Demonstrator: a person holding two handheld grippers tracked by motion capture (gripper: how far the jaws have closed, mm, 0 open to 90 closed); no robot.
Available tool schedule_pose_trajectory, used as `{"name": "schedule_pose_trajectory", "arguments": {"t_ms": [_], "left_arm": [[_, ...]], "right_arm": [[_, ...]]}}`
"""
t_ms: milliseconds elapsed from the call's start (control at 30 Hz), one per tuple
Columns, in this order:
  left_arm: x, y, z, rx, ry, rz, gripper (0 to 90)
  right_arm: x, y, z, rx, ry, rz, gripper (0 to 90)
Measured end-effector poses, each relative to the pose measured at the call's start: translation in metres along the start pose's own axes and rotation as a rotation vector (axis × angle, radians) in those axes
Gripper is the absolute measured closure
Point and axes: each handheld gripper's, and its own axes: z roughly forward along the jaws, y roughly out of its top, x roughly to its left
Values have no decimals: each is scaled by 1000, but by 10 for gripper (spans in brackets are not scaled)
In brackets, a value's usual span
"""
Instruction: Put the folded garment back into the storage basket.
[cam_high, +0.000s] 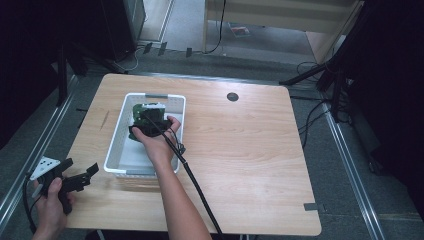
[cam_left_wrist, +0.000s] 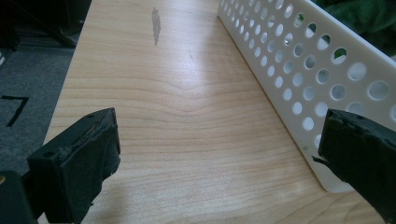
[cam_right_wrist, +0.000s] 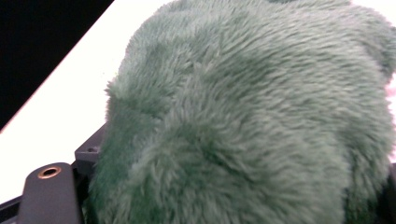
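Note:
A white perforated basket (cam_high: 116, 134) stands on the left half of the wooden table (cam_high: 250, 150). Over its far end, my right gripper (cam_high: 149, 119) is shut on a green plush toy (cam_high: 137, 111), just inside the rim. The green fur (cam_right_wrist: 252, 116) bulges between the jaws of my right gripper (cam_right_wrist: 224, 196) in the right gripper view, against the basket's white floor. My left gripper (cam_high: 81, 166) is held near the table's front left corner, open and holding nothing. Between the jaws of my left gripper (cam_left_wrist: 219, 135) lies bare wood, with the basket's holed wall (cam_left_wrist: 299, 70) at the right.
A black cable (cam_high: 195, 185) trails from the right gripper toward the table's front edge. A round cable hole (cam_high: 232, 97) sits near the table's far edge, and a grey tape strip (cam_high: 311, 206) at the front right. A dark smear (cam_left_wrist: 156, 25) marks the wood left of the basket.

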Motion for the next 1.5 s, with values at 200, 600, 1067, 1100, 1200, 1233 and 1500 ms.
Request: {"name": "schedule_pose_trajectory", "arguments": {"t_ms": [200,600,1067,1100,1200,1233,1500], "left_arm": [[0,0,0,1,-1,0,0],[0,0,0,2,-1,1,0],[1,0,0,0,-3,0,0],[1,0,0,0,-2,1,0],[1,0,0,0,-2,2,0],[0,0,0,-3,-1,-2,0],[1,0,0,0,-1,-2,0]], "right_arm": [[1,-5,9,36,-2,5,179],[-1,-9,13,110,25,25,126],[1,0,-7,40,1,-22,0],[1,1,-10,31,0,-24,0],[1,4,-17,10,3,-34,0],[0,6,-24,-10,6,-42,0],[-12,14,-50,-68,29,-27,0]]}}
